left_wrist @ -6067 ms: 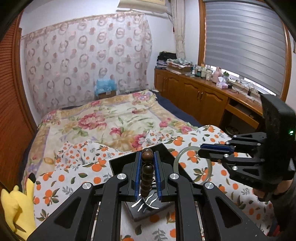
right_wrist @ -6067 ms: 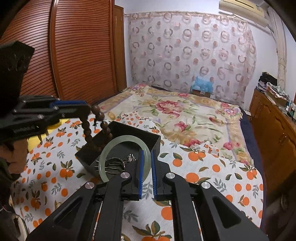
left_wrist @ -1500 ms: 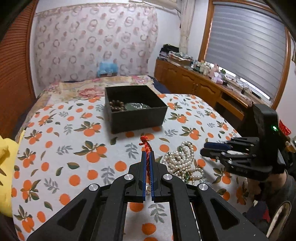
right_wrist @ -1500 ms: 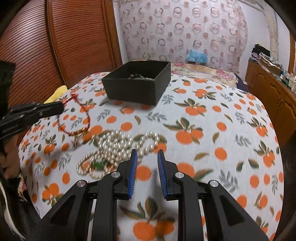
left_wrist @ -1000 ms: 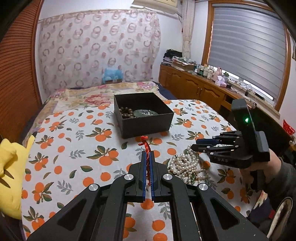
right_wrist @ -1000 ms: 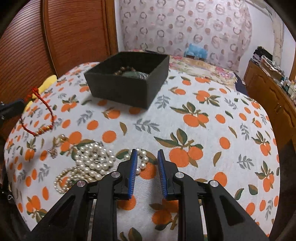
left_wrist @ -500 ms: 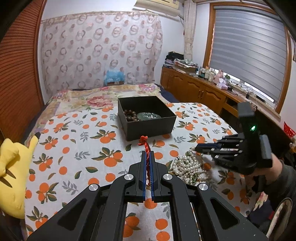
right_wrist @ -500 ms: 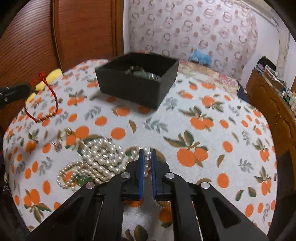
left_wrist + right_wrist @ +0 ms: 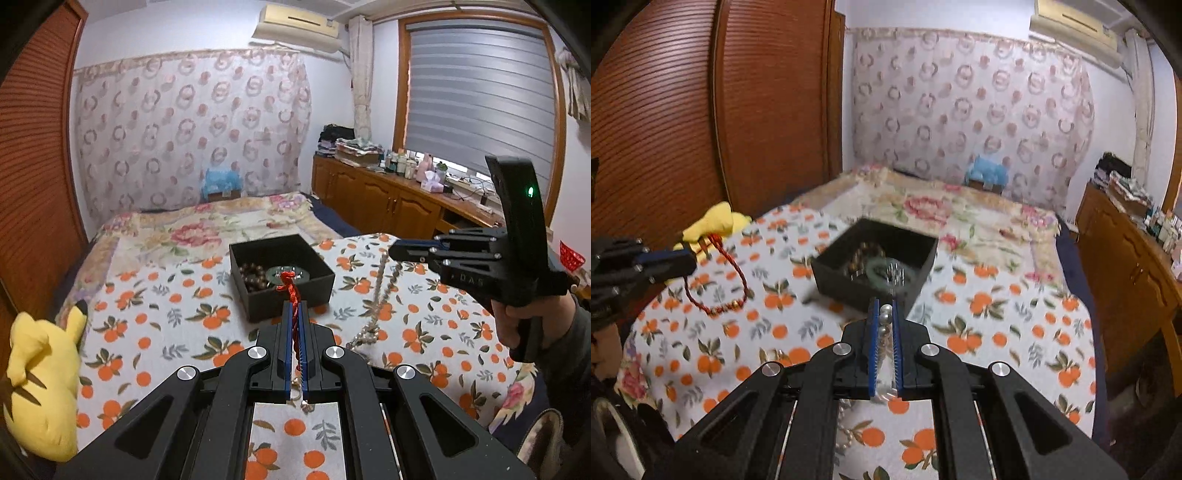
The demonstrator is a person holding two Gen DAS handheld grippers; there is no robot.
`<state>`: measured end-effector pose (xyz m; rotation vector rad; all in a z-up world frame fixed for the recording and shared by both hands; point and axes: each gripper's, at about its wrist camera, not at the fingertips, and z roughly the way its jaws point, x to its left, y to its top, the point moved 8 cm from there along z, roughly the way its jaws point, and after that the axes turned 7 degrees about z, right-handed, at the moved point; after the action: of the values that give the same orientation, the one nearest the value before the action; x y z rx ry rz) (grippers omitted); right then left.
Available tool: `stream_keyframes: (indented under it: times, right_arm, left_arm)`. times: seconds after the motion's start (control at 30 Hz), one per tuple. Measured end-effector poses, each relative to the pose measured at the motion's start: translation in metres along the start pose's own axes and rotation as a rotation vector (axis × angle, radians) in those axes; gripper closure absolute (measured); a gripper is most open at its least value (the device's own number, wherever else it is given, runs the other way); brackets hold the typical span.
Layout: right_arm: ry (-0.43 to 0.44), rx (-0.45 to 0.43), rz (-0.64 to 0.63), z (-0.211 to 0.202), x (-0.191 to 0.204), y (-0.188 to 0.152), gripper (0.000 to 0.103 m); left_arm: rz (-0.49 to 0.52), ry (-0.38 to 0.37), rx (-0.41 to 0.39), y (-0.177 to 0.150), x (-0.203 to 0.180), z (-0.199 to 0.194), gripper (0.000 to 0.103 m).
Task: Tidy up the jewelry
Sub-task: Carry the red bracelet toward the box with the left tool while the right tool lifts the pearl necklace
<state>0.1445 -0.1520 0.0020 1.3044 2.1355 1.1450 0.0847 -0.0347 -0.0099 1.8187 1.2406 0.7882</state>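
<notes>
A black jewelry box point(image 9: 282, 280) stands on the orange-print cloth; it also shows in the right wrist view point(image 9: 875, 264). It holds brown beads point(image 9: 253, 275) and a green bangle point(image 9: 288, 273). My left gripper point(image 9: 294, 308) is shut on a red string bracelet point(image 9: 290, 291), which hangs in a loop in the right wrist view point(image 9: 718, 280). My right gripper point(image 9: 884, 308) is shut on a pearl necklace point(image 9: 884, 319) and holds it lifted; the strand point(image 9: 380, 295) hangs down from its tips point(image 9: 397, 253) to the cloth.
A yellow plush toy point(image 9: 40, 373) lies at the cloth's left edge. A floral bedspread point(image 9: 207, 229) stretches behind the box. A wooden cabinet point(image 9: 388, 206) with clutter runs along the right wall, and a wooden wardrobe point(image 9: 720, 110) stands on the left.
My right gripper has closed on the pearl necklace and lifted it off the cloth. Both grippers have risen, with the left still holding the red bracelet.
</notes>
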Motion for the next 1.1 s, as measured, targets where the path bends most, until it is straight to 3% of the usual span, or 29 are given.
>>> stream_keyframes:
  times: [0.53, 1.1]
  right_arm:
    - [0.031, -0.164, -0.040, -0.034, 0.009, 0.082, 0.095]
    - [0.067, -0.196, -0.052, -0.019, -0.002, 0.155, 0.095]
  left_arm:
    - [0.026, 0.003, -0.006, 0.030, 0.012, 0.016, 0.101]
    - [0.001, -0.042, 0.045, 0.063, 0.031, 0.079, 0.101]
